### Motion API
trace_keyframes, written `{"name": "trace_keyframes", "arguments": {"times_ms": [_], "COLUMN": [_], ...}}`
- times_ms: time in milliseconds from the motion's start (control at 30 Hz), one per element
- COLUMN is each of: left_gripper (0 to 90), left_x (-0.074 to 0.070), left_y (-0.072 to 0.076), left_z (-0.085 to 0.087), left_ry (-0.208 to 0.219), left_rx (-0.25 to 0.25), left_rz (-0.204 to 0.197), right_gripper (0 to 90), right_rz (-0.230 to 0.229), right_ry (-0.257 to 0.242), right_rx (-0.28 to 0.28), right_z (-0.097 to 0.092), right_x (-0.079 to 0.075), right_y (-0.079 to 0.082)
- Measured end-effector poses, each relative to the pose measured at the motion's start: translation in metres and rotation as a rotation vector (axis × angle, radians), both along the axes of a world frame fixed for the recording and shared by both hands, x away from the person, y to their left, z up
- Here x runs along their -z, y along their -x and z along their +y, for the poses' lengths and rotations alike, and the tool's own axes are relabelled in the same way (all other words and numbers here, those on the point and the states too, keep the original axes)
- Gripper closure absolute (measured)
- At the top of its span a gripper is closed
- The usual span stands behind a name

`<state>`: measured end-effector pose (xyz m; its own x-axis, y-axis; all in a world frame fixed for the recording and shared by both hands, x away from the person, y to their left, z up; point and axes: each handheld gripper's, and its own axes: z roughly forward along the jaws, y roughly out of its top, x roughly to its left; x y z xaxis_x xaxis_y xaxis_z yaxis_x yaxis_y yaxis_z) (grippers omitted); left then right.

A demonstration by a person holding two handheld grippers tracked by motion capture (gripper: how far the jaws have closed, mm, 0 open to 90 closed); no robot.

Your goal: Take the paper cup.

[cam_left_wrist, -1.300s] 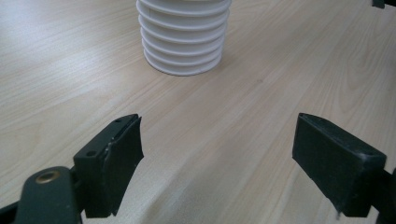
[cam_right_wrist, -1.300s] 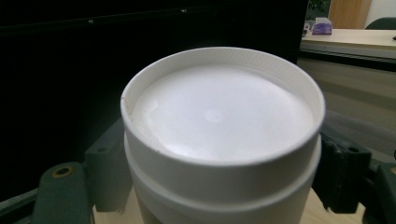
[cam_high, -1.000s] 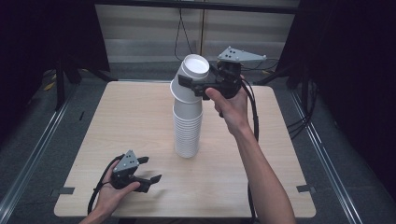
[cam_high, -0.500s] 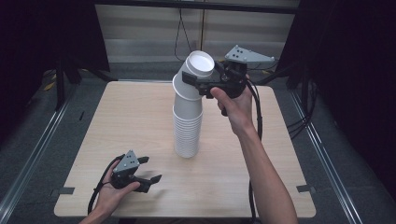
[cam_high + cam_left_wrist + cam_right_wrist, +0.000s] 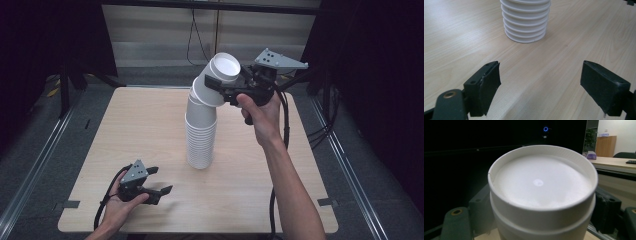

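A tall stack of white paper cups [image 5: 201, 132] stands upside down near the middle of the light wooden table [image 5: 135, 125], its widest rim flat on the tabletop. The upper part of the stack leans away from the straight column below it, tilting toward the right and the far side, so the recessed base of the top cup [image 5: 225, 66] faces up and toward the camera in the high view. The right gripper [image 5: 222, 86], held in the person's right hand [image 5: 260, 112] high above the table, has its two black jaws closed on the sides of the tilted top cups, one jaw on each flank. In the right gripper view the top cup [image 5: 541, 192] sits squarely between the jaws, its round recessed bottom turned toward the lens and a second cup's rim just below it. The left gripper [image 5: 159, 181] rests low by the near left corner of the table in the person's left hand [image 5: 120, 205], well apart from the stack. In the left gripper view its jaws stand apart with nothing but bare tabletop between them, pointing toward the bottom rims of the cup stack [image 5: 525, 21] farther off. A black cable [image 5: 287, 125] trails down from the right gripper alongside the forearm.
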<state>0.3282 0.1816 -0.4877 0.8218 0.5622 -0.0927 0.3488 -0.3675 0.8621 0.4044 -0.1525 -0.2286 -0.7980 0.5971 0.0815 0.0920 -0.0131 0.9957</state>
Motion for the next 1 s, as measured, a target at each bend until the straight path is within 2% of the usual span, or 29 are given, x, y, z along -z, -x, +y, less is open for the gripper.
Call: {"name": "trace_keyframes", "arguments": {"times_ms": [100,167,233,533,600,733,867,1000], "left_gripper": [16.0,16.1,16.0,16.1,16.1,16.3,16.4,16.1], "left_x": [0.0,0.0,-0.001,-0.003,-0.005,-0.004,-0.006,-0.006], "left_y": [-0.001,-0.002,-0.002,-0.002,-0.001,-0.002,-0.002,-0.003], "left_z": [0.0,0.002,0.002,0.003,0.005,0.006,0.006,0.006], "left_ry": [0.009,0.022,0.037,0.047,0.061,0.048,0.057,0.088], "left_rx": [0.0,0.005,0.003,0.018,0.011,0.004,-0.001,0.003], "left_rz": [0.01,0.022,0.032,0.055,0.04,0.041,0.028,0.041], "right_gripper": [21.0,21.1,21.1,21.1,21.1,21.1,21.1,21.1], "right_rz": [0.004,0.013,0.004,0.009,0.017,0.024,0.036,0.046], "right_ry": [-0.008,0.005,-0.002,-0.001,0.001,-0.018,-0.011,0.003], "right_rx": [0.006,0.018,0.032,0.066,0.072,0.093,0.107,0.116], "right_z": [-0.006,-0.009,-0.013,-0.032,-0.035,-0.045,-0.053,-0.06], "right_x": [0.0,0.0,0.0,0.002,0.005,0.011,0.019,0.028], "right_y": [0.001,0.003,0.006,0.013,0.015,0.018,0.022,0.026]}}
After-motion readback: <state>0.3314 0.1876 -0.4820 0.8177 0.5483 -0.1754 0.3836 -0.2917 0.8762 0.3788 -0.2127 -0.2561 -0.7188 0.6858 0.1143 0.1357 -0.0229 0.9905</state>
